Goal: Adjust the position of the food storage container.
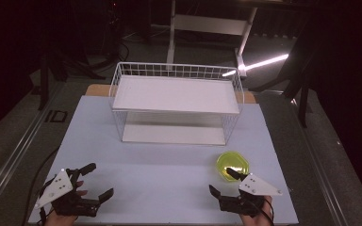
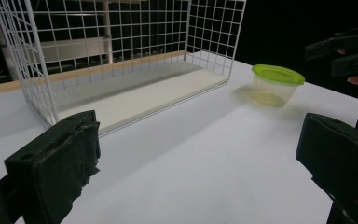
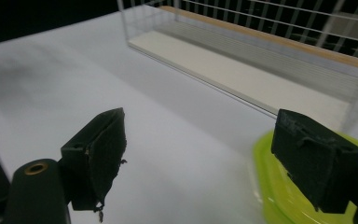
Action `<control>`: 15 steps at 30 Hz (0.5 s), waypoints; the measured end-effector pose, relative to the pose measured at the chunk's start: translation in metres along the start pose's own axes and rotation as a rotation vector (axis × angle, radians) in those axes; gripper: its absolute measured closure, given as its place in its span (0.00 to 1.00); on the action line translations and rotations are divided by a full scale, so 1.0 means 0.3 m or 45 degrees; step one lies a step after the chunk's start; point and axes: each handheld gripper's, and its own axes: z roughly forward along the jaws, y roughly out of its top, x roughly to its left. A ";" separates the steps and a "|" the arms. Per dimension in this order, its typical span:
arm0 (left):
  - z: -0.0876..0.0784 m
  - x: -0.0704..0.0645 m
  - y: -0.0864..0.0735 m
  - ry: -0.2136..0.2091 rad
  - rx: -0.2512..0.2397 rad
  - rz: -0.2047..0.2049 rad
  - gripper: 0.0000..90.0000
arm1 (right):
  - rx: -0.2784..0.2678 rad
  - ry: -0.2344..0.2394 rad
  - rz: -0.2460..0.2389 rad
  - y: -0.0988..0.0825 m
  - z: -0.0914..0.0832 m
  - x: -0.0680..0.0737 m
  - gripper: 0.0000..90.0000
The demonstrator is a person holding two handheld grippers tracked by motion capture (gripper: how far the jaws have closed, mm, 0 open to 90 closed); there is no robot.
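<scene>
High view: white table [image 1: 169, 174] fills the centre of the frame; a white wire rack [image 1: 176, 101] with a flat shelf on top and a white base panel stands at upper centre. A small clear tub [image 1: 232, 165] with a lime-green lid sits on the table at lower right of the frame, below the rack's right end and well apart from it. Left gripper [image 1: 96, 181] at lower left, jaws spread wide, nothing between them, held over bare table. Right gripper [image 1: 222, 181] at lower right, jaws also apart; its upper jaw overlaps the tub's near edge in this view, and whether it touches the lid is hard to judge. Left gripper view: rack [image 2: 116, 60] at upper left, tub [image 2: 276, 85] at upper right, lid seated; the other gripper at the far right edge. Right gripper view: the tub's green lid [image 3: 279, 186], blurred, lies under the right-hand jaw at lower right; rack base [image 3: 242, 74] across the top.
</scene>
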 end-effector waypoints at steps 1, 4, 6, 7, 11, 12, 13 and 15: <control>-0.002 0.001 0.000 0.000 -0.011 -0.007 0.01 | -0.002 0.008 -0.007 0.007 -0.001 0.007 0.20; 0.000 0.002 0.000 -0.001 -0.022 -0.021 0.00 | -0.022 0.035 -0.014 0.020 -0.005 0.023 0.20; 0.003 -0.001 0.000 -0.007 -0.026 -0.021 0.01 | -0.034 0.056 -0.026 0.041 -0.013 0.047 0.20; 0.003 -0.001 0.000 -0.007 -0.026 -0.021 0.01 | -0.034 0.056 -0.026 0.041 -0.013 0.047 0.20; 0.013 -0.011 0.000 -0.017 -0.010 -0.001 0.01 | -0.030 0.089 -0.036 0.074 -0.016 0.065 0.20; 0.015 -0.012 -0.001 -0.018 -0.009 -0.001 0.01 | -0.032 0.084 -0.038 0.083 -0.015 0.062 0.20; 0.017 -0.013 -0.001 -0.022 -0.010 -0.003 0.01 | -0.033 0.089 -0.029 0.092 -0.015 0.058 0.20; 0.020 -0.015 -0.001 -0.025 -0.008 -0.001 0.01 | -0.035 0.106 -0.022 0.112 -0.016 0.047 0.16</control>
